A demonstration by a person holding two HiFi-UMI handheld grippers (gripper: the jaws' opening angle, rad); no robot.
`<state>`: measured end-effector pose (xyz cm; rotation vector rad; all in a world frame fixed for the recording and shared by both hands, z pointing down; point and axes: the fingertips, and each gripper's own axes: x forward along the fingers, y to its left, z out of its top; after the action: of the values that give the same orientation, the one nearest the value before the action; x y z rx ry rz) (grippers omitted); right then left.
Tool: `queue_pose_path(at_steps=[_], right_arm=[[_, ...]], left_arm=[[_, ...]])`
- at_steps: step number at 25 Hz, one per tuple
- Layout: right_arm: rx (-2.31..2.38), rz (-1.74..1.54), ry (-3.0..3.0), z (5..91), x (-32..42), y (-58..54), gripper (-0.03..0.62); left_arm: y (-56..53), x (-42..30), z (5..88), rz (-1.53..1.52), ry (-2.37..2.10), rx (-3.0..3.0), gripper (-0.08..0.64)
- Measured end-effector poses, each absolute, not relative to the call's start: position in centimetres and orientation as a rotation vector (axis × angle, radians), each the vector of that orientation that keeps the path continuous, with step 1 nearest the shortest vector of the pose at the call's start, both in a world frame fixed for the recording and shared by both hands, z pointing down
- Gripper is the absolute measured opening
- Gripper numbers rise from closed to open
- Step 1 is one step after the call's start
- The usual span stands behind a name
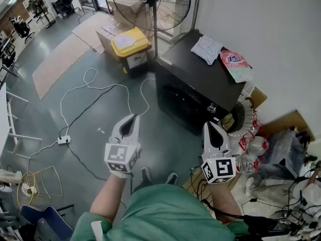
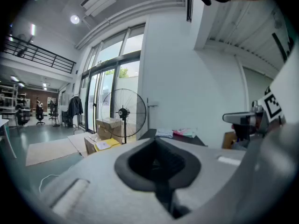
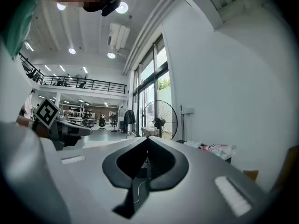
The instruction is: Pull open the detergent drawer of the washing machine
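Observation:
The black washing machine [image 1: 200, 77] stands against the white wall, its dark front [image 1: 178, 102] facing me with a round knob [image 1: 211, 107] near the right corner. I cannot make out the detergent drawer on that dark front. My left gripper [image 1: 131, 118] hangs over the floor, left of and short of the machine, jaws together and empty. My right gripper [image 1: 209, 125] is shut too and holds nothing; it sits just in front of the machine's right corner, apart from it. In the left gripper view the shut jaws [image 2: 156, 141] point at the machine's top [image 2: 187, 140].
A white cloth [image 1: 206, 49] and a pink bag [image 1: 235, 64] lie on the machine. A yellow-lidded bin [image 1: 130, 46], a standing fan [image 1: 150, 1] and cardboard boxes are behind on the left. A power strip [image 1: 63, 140] with cables crosses the floor. Bottles and wires clutter the right [image 1: 256, 154].

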<state>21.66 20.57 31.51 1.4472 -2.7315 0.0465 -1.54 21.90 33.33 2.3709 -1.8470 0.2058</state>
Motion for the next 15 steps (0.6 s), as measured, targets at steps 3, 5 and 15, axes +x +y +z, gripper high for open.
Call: queue_pose_path(at_steps=[3, 5, 15], right_arm=[[1.445, 0.031, -2.725, 31.7, 19.8, 20.8, 0.002], [1.449, 0.048, -2.72, 31.8, 18.7, 20.8, 0.002], [1.497, 0.065, -2.707, 31.0, 14.6, 20.9, 0.002]], left_arm=[[22.1, -2.9, 33.5, 0.201, -1.838, 2.375, -0.002], [22.2, -3.9, 33.7, 0.205, -1.831, 2.373, -0.002], [21.6, -7.4, 33.0, 0.162, -1.778, 2.423, -0.002]])
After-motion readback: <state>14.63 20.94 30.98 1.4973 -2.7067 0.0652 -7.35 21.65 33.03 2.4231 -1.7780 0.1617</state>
